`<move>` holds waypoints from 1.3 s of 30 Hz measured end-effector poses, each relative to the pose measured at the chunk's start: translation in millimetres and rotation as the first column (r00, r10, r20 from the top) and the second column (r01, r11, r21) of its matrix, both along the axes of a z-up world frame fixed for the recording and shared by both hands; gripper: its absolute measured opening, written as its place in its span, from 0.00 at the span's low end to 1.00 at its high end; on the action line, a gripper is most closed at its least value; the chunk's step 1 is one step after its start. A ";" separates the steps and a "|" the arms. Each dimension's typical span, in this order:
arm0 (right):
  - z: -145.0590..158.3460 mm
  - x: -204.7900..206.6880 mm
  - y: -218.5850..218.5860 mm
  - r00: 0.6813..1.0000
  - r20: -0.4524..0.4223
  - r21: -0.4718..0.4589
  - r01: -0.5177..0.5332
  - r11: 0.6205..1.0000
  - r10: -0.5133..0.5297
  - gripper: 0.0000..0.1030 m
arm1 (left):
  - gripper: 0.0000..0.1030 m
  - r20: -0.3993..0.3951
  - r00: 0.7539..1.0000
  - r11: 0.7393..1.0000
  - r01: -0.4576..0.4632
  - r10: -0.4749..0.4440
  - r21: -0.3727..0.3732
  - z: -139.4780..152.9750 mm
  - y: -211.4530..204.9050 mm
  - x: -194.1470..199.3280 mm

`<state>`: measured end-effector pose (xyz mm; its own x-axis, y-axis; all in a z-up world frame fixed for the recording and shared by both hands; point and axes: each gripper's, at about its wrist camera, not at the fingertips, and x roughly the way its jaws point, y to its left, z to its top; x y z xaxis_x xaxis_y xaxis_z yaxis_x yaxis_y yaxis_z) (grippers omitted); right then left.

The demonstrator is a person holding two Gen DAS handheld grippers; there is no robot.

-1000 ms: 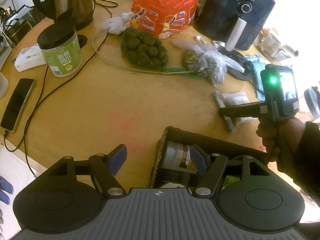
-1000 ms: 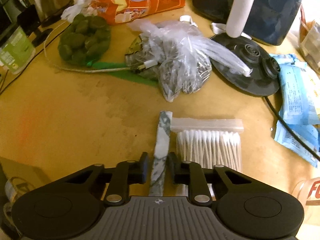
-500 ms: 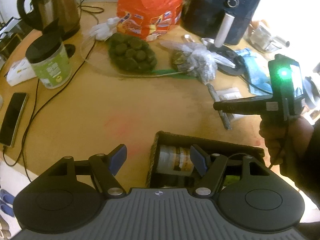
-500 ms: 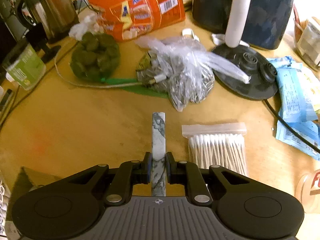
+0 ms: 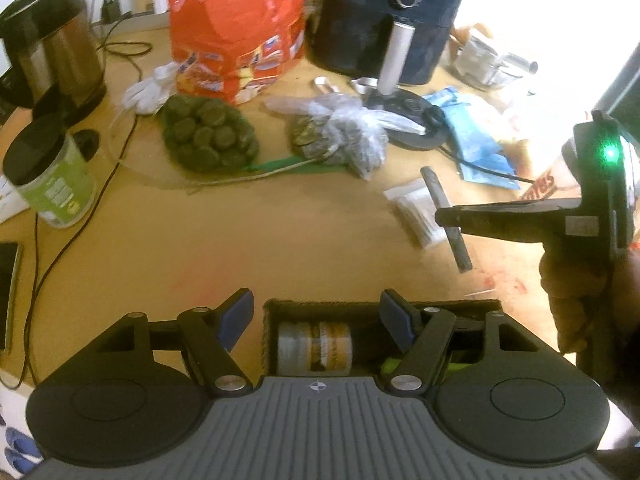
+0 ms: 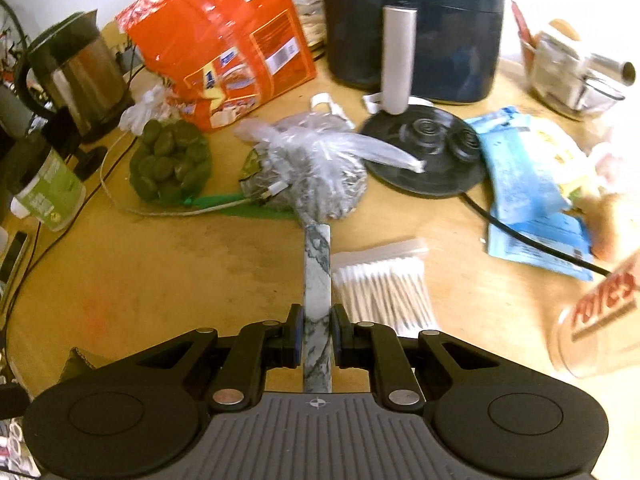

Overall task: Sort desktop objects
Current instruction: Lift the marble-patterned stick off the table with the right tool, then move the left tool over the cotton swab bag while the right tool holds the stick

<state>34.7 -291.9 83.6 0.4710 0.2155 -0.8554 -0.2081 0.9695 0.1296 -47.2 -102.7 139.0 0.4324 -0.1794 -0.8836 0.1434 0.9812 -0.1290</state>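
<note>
My right gripper [image 6: 316,334] is shut on a grey marbled bar [image 6: 317,276], which it holds up off the wooden table. The left wrist view shows the same bar [image 5: 438,196] hanging slanted in the right gripper [image 5: 444,218], above and to the right of a dark cardboard box [image 5: 360,306]. A can with a yellow label [image 5: 316,346] lies inside that box. My left gripper [image 5: 316,314] is open just above the box's left end, nothing between its blue pads. A bag of cotton swabs [image 6: 384,290] lies on the table under the bar.
Across the table stand an orange snack bag [image 5: 236,28], a dark air fryer [image 5: 384,16], a kettle [image 5: 52,52] and a green-labelled jar [image 5: 52,178]. A net of green balls [image 5: 208,136], a clear plastic bag [image 6: 312,168], blue packets [image 6: 520,192] and cables lie between them.
The right gripper has lifted the marbled bar off the table beside the cotton swabs and raised it. The left gripper has drawn back and stays open over the box.
</note>
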 end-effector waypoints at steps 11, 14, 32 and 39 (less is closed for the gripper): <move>13.7 -24.8 -33.3 0.993 0.010 0.022 0.115 0.993 -0.115 0.16 | 0.67 0.008 0.993 0.993 0.116 -0.116 -0.007 -1.2 -25.3 10.0; 17.0 -31.6 -41.8 0.989 0.013 0.026 0.144 0.989 -0.145 0.16 | 0.67 0.012 0.989 0.989 0.147 -0.147 -0.008 -1.3 -32.9 11.9; 18.2 -76.9 -90.1 0.951 -0.001 0.027 0.308 0.951 -0.308 0.16 | 0.67 0.005 0.968 0.968 0.250 -0.250 0.022 -8.7 -76.7 31.6; 17.0 -86.6 -100.6 0.942 -0.009 0.025 0.336 0.942 -0.336 0.16 | 0.75 -0.019 0.970 0.969 0.242 -0.242 0.049 -18.8 -96.4 46.9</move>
<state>-51.9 -392.5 100.6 0.5159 0.0675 -0.8540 0.1298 0.9792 0.1558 -0.3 -199.1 120.2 0.3705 -0.2320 -0.8994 0.3762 0.9228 -0.0830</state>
